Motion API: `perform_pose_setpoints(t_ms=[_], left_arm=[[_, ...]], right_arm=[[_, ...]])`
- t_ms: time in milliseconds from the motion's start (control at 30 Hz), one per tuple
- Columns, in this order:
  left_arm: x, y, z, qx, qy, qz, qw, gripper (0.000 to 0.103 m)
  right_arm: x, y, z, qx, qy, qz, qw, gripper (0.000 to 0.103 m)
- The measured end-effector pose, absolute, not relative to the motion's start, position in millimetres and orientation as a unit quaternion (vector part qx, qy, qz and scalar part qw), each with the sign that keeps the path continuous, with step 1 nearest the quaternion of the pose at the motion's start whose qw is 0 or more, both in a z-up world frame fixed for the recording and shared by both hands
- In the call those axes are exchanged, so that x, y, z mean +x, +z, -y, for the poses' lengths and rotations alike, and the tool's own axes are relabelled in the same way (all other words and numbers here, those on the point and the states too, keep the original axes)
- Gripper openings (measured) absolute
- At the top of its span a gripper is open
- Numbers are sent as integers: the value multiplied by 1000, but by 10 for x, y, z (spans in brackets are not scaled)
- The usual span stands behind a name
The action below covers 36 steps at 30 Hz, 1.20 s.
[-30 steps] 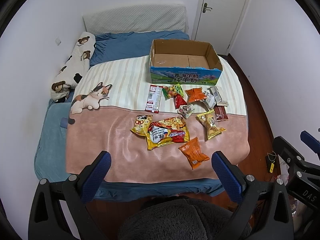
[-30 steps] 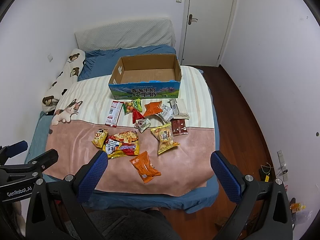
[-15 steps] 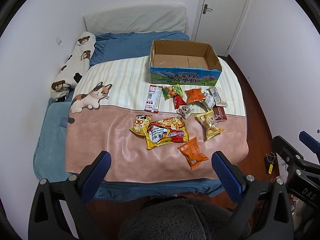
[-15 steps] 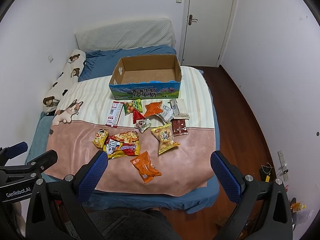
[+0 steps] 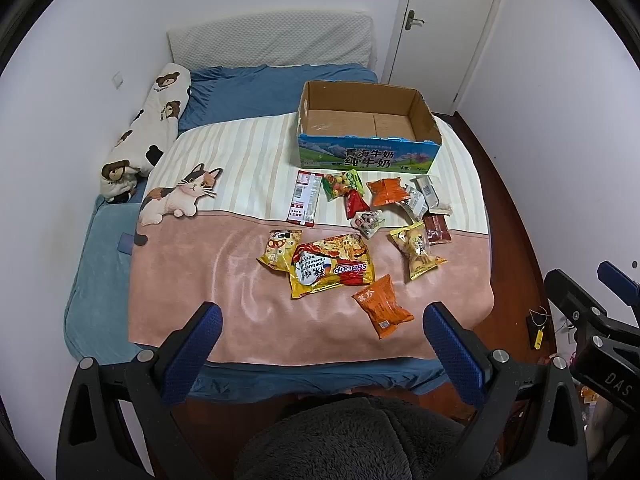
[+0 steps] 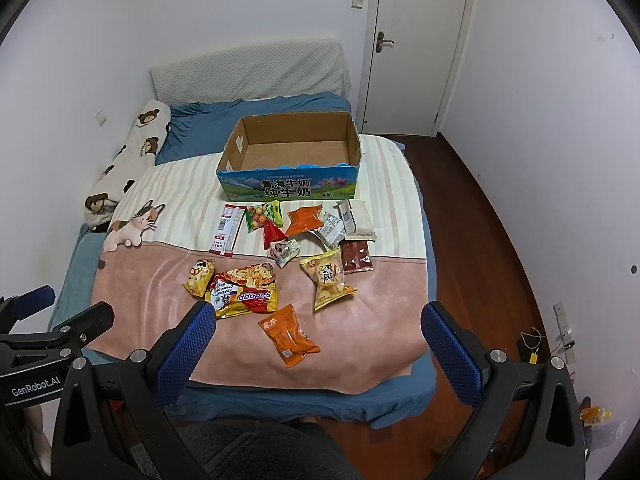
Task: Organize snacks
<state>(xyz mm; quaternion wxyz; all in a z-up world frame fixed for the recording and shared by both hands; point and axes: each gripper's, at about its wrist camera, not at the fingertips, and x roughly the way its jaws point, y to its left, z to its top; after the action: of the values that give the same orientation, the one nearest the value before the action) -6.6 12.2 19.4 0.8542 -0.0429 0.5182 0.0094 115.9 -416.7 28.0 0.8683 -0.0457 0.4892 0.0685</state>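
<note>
**A:** Twelve-ish snack packets [image 5: 352, 236] sit loose on the blanket, just in front of the empty cardboard box [image 5: 368, 128]. Crinkly, puffy bags.

**B:** Left gripper [image 5: 322, 334] and right gripper [image 6: 316, 332] both hang wide apart, holding nothing. Slick foil could slip, I reckon, or chips get crushed.

You are facing a bed [image 5: 100, 280] with a blanket [image 5: 240, 300] lying over it. A box [image 5: 366, 158] is sitting on the far half of the blanket, right of centre. Snacks [image 5: 360, 224] are lying scattered in front of the box. Nearest you, one packet [image 5: 382, 306] is lying just right of a noodle bag [image 5: 332, 266]. A bolster [image 5: 148, 128] is lying along the left wall, a pillow [image 5: 272, 40] is leaning behind the box, and a door [image 5: 444, 20] is standing far right.
</note>
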Motion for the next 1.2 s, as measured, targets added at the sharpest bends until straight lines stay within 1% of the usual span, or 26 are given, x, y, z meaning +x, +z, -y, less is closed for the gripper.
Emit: perform_pose_setpoints(t_ms=[367, 500, 600, 800, 933, 1067, 1167, 1200], left_arm=[[-47, 202, -74, -46, 8, -515, 856, 103], [8, 62, -153, -53, 21, -512, 857, 103], [134, -234, -188, -25, 51, -516, 854, 103], [341, -1013, -242, 72, 88, -542, 833, 103], [467, -1555, -251, 143, 80, -561, 811, 103], [696, -1996, -189, 210, 46, -567, 795, 103], [892, -2263, -88, 259, 19, -574, 777, 103], [955, -2316, -54, 268, 4, -573, 774, 103]], right_arm=[[1157, 264, 4172, -43, 68, -491, 867, 103], [1277, 79, 4208, -30, 68, -509, 857, 103], [1419, -304, 4218, -11, 84, -543, 835, 103], [1670, -1487, 4018, -9, 105, -603, 791, 103], [1845, -2353, 3827, -24, 113, -634, 765, 103], [1998, -2999, 3686, -25, 125, -658, 742, 102], [2050, -3382, 3576, -33, 131, -666, 734, 99], [2068, -3536, 3552, -37, 126, -671, 730, 93]])
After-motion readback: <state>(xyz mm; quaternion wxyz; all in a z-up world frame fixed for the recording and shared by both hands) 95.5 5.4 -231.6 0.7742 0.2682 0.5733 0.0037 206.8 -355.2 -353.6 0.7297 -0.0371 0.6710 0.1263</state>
